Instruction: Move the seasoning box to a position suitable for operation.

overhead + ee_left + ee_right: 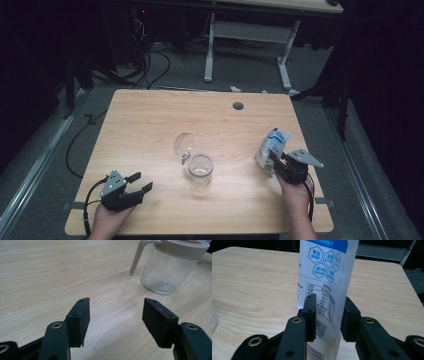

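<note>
Right gripper view: the white pouch (325, 277) stands upright between the right gripper (329, 315) jaws — flanked, grip slack. Left gripper (116, 320), spread and empty, sits well apart — near the jar (172, 265).

Dim lab: wooden table (150, 120) amid floor cables (150, 65), bare desk frame (245, 30) behind

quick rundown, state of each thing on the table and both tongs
jar: upright, open, empty
lid: hinged up
bag: upright between right tongs' jaws
left tongs: open, empty, resting on table
right tongs: around bag, grip unclear
</note>
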A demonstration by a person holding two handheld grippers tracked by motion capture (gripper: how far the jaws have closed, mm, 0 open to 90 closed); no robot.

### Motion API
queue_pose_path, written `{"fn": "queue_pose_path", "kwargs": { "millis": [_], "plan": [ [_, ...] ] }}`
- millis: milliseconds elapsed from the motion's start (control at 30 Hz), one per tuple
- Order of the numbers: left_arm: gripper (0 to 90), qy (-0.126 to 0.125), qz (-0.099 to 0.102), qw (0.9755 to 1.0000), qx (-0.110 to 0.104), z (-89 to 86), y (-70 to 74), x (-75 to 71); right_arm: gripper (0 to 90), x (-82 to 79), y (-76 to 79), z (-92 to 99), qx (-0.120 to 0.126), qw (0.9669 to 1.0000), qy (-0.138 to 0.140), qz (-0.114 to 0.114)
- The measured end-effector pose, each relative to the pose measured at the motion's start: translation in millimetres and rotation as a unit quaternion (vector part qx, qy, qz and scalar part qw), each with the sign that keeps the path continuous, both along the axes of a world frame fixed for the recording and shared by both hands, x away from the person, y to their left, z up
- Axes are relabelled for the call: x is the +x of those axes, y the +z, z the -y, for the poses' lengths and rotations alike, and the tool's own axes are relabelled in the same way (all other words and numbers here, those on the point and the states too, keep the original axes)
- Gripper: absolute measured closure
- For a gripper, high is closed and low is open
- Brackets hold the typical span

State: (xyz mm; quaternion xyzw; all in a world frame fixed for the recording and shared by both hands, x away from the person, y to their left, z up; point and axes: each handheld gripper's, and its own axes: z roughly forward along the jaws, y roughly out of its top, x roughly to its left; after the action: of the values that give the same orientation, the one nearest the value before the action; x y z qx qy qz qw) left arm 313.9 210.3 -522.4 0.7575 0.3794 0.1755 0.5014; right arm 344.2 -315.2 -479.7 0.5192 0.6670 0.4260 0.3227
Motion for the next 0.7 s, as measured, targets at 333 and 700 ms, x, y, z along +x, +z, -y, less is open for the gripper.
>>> {"fn": "queue_pose_path", "kwargs": {
  "millis": [333,700],
  "plan": [
    [39.5,0.001,-0.001,1.0,0.0,-0.4,-0.1,-0.1,71.2,-0.1,-3.5,1.5,0.009,0.9999,0.007,0.003],
    [39.5,-0.004,-0.003,1.0,0.003,2.6,-1.9,0.5,89.7,-1.2,3.4,-2.1,-0.006,0.9997,0.023,-0.005]
  ]
}}
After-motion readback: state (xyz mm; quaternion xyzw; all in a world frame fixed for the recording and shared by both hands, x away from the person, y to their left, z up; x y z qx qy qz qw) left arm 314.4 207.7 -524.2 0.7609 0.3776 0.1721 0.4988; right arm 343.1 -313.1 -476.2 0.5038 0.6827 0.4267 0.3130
